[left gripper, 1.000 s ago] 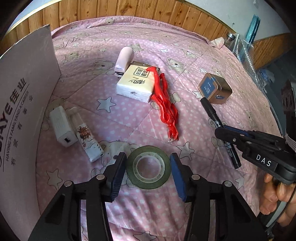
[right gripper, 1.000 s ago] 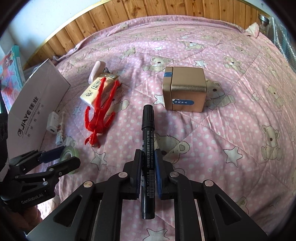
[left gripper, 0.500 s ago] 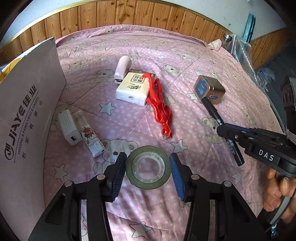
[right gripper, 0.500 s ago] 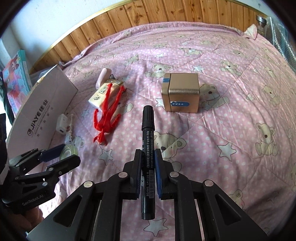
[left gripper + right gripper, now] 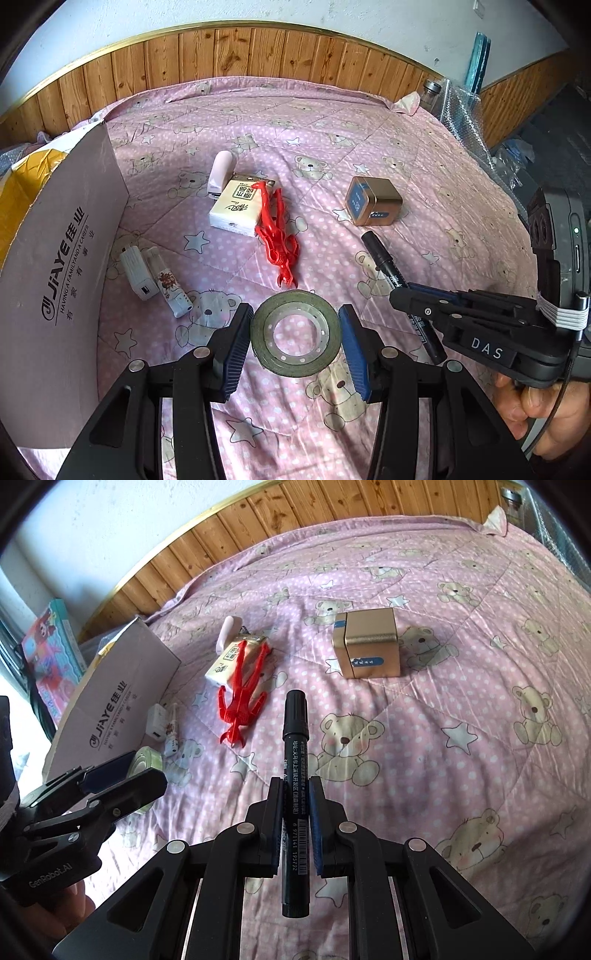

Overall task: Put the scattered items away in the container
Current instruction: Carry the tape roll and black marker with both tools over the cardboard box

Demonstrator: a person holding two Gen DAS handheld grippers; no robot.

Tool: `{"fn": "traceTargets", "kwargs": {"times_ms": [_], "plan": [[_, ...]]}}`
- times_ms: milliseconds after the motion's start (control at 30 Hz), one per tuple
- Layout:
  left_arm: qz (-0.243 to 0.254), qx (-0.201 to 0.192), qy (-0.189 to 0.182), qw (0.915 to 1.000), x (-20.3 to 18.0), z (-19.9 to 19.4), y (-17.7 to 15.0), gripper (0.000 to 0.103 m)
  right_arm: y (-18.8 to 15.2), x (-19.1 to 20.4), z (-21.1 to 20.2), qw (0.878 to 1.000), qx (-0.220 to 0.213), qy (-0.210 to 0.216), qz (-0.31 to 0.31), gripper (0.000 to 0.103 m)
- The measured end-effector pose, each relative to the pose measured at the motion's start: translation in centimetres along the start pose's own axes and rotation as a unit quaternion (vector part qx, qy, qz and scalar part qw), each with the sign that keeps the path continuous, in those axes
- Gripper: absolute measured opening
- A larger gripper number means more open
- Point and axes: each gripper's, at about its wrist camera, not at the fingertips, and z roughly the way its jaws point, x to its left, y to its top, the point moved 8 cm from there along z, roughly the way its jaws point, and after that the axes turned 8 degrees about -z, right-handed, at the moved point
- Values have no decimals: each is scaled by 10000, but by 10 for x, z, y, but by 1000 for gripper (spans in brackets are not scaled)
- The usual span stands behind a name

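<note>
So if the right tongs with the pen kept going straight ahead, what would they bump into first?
Probably the gold box. The right tongs and their black pen point up the bed toward it, a little to its left, so they might just slide past.

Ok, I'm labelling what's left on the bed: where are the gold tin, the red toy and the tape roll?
gold tin (image 5: 371, 646), right wrist view, top face.
red toy (image 5: 275, 236), left wrist view, body middle.
tape roll (image 5: 321, 349), left wrist view, ring's lower right band.
</note>
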Motion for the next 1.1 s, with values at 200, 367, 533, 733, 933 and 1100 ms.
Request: {"fn": "traceTargets", "kwargs": {"times_ms": [200, 367, 533, 733, 933, 1100], "plan": [[3, -62, -72, 10000, -11, -11, -3, 49, -5, 1, -11, 10000, -60, 48, 46, 14], [17, -128, -50, 9999, -16, -21, -5, 49, -9, 4, -19, 9998, -87, 154, 109, 14], [-6, -217, -22, 9998, -17, -34, -6, 49, -9, 13, -26, 9997, -149, 205, 60, 14], [-76, -391, -22, 9992, -14, -51, -3, 49, -8, 27, -34, 9994, -213, 268, -30, 14], [-208, -543, -72, 9983, -7, -69, -1, 49, -6, 48, -38, 9989, -227, 351, -215, 14], [-419, -710, -70, 9966, 8, -86, 5, 49, -2, 74, -39, 9976, -232, 450, -467, 14]]}}
